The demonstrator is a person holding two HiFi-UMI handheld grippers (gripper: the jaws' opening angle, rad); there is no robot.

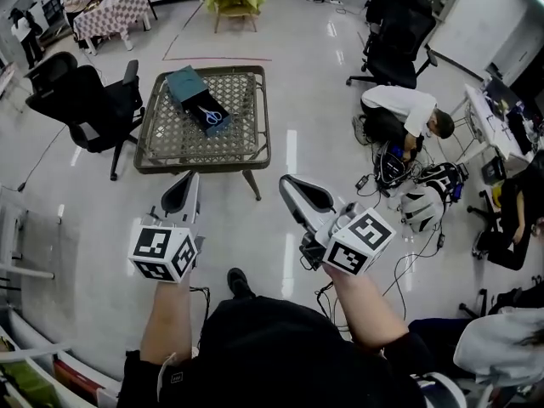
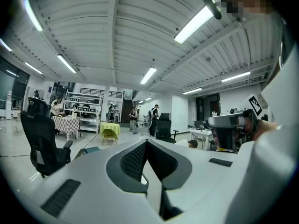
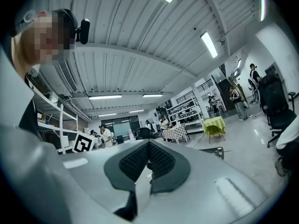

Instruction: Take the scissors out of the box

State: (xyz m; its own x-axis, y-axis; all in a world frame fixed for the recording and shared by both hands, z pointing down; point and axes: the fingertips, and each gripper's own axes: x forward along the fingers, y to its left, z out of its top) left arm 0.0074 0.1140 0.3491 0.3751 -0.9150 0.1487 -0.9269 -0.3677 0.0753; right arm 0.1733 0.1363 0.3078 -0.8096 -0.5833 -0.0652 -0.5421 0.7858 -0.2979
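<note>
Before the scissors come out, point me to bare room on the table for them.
Bare: the right side of the table, from the box to the right rim, and the near-left corner. Crowded: the far middle, where the box sits.

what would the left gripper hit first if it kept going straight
Only bare floor lies ahead of the left gripper, then the near rim of the wicker table, likely the first contact. Its own view looks almost level, so it might pass over table and box; depth unclear.
</note>
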